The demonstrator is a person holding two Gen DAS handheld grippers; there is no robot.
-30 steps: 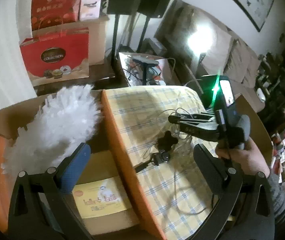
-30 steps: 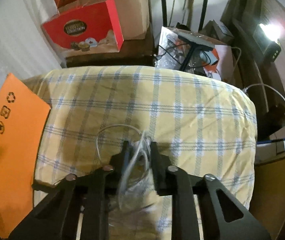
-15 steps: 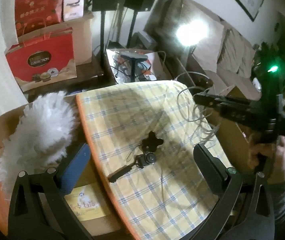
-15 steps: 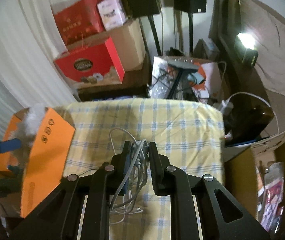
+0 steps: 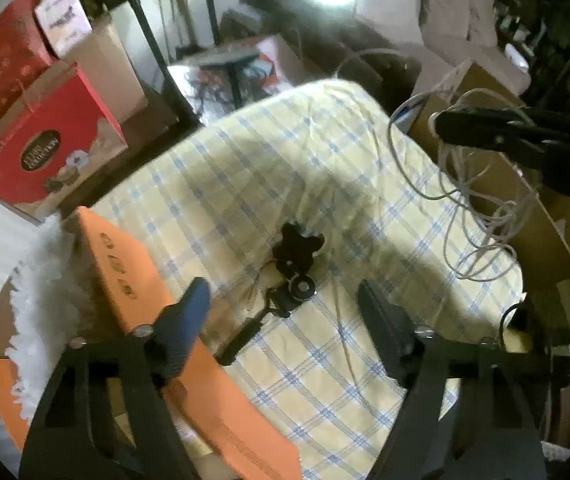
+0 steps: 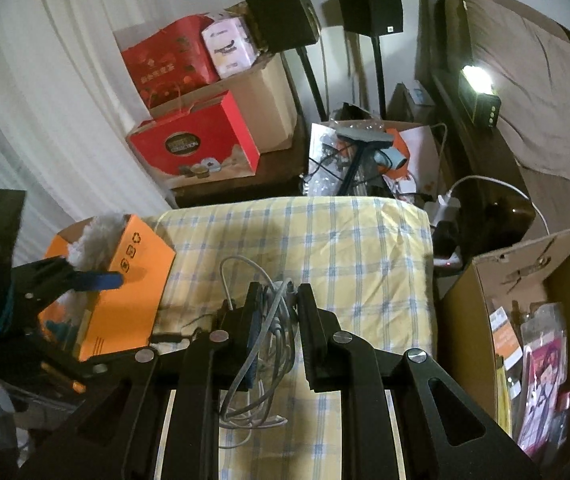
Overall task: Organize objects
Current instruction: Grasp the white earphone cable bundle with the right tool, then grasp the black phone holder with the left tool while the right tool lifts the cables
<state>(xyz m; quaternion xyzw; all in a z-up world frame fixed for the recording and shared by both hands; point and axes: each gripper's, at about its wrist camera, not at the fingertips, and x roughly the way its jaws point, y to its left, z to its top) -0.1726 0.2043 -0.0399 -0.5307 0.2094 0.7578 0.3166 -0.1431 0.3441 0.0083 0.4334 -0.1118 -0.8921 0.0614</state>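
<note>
Right hand-held gripper clamped on grey cable bundle

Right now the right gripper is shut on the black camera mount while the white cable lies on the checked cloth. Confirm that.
Swapped. The right gripper is shut on the white cable, as the right wrist view shows; the black camera mount lies on the checked cloth.

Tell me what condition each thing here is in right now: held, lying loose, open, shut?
Right gripper: shut on the white cable bundle.
White cable bundle: lifted, loops dangling.
Left gripper: empty, jaws closing above the black clamp mount.
Black clamp mount: lying loose on the checked cloth.
Orange box: open, white fluffy duster inside.
Brown cardboard box: open, packets inside.
</note>
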